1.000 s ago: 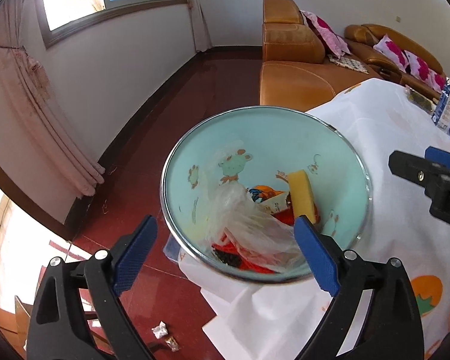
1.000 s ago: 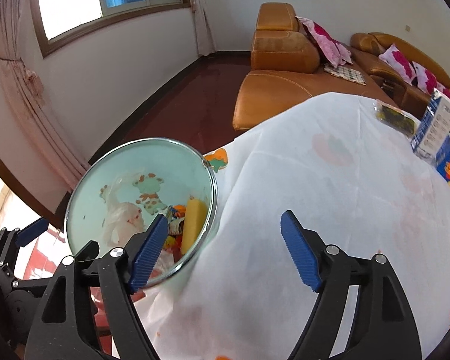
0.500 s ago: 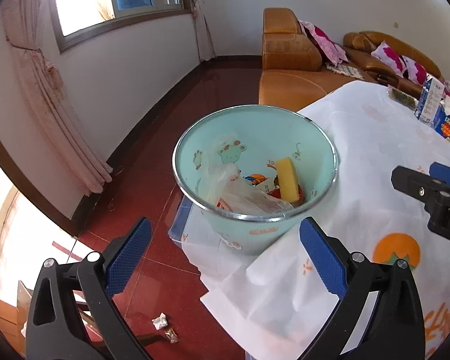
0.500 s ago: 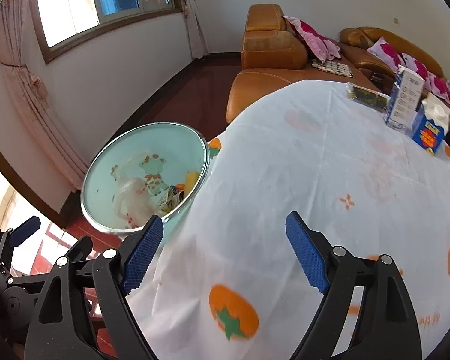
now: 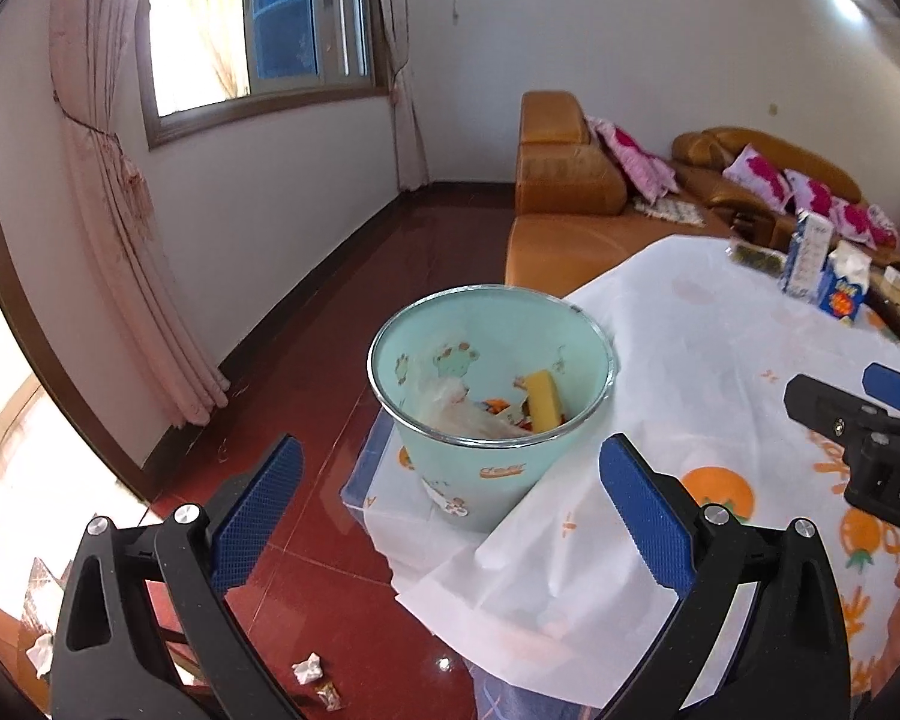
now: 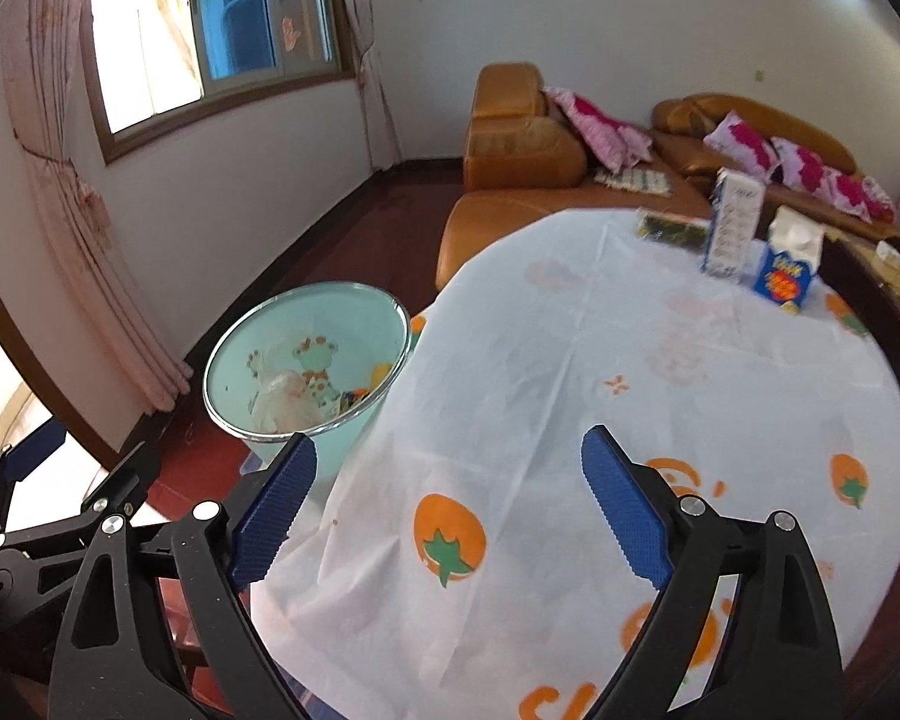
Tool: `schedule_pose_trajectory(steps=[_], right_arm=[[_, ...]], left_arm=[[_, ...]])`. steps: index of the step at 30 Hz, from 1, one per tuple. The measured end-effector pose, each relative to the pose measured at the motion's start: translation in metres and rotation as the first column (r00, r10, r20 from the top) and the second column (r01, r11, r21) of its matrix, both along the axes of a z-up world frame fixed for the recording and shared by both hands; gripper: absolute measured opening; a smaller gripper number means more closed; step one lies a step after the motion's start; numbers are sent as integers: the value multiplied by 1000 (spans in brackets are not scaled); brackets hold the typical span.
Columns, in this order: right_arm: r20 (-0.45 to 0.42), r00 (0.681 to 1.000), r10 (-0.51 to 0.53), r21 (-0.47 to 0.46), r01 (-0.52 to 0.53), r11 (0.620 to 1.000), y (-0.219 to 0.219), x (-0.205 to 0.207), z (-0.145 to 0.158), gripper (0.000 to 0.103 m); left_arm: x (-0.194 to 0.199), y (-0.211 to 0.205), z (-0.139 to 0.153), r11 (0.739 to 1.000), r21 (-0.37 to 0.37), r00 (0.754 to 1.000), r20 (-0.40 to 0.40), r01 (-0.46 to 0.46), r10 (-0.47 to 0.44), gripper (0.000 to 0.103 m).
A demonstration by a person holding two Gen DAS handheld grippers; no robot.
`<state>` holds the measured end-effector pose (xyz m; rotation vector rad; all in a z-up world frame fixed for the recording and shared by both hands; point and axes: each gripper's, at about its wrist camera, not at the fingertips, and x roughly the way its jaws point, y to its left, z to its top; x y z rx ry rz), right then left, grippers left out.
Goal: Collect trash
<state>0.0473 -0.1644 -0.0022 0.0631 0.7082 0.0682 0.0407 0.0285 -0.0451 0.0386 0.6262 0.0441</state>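
- A table (image 6: 660,372) under a white cloth with orange fruit prints fills the right and lower part of both views.
- At its far edge, upper right, stand two cartons (image 6: 735,228) and a dark packet (image 6: 672,231), well apart from both tongs.
- Behind the table is an orange sofa (image 5: 570,180) with pink cushions; a window (image 5: 258,30) and pink curtain (image 5: 120,228) fill the upper left.
- The bin (image 5: 492,396), pale green with a metal rim, stands just beside the table's left edge, with the cloth hanging against its side.
- Inside it lie a yellow sponge (image 5: 543,399), a clear plastic bag (image 5: 450,411) and coloured wrappers.
- On the red floor, lower left, lie a crumpled paper (image 5: 307,669) and a small wrapper (image 5: 328,693).
- Left tongs (image 5: 444,510): spread wide, empty; the bin sits just above the gap between the pads, apart from them.
- Right tongs (image 6: 450,507): jaws have just been opening, now spread over bare cloth with nothing between them; the bin is up and left of the left pad.
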Motion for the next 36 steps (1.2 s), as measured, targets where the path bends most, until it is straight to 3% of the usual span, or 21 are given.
schedule_pose_trajectory(steps=[5, 8, 13, 17, 36], right_arm=[[88, 996, -33, -17, 34, 999, 2, -27, 25, 90], [153, 987, -52, -15, 55, 998, 2, -44, 42, 91], [265, 960, -91, 39, 84, 996, -1, -65, 65, 93], [322, 941, -107, 71, 89, 993, -4, -75, 72, 93], [321, 940, -113, 94, 87, 992, -6, -80, 72, 93]], left_arm=[[-16, 2, 21, 1000, -27, 997, 71, 6, -4, 97], [-29, 2, 39, 1000, -6, 990, 138, -7, 8, 97], [-52, 3, 67, 1000, 16, 968, 250, -24, 19, 97], [-61, 3, 78, 999, 26, 957, 288, -36, 27, 97], [-69, 3, 82, 999, 24, 954, 298, -35, 26, 97]])
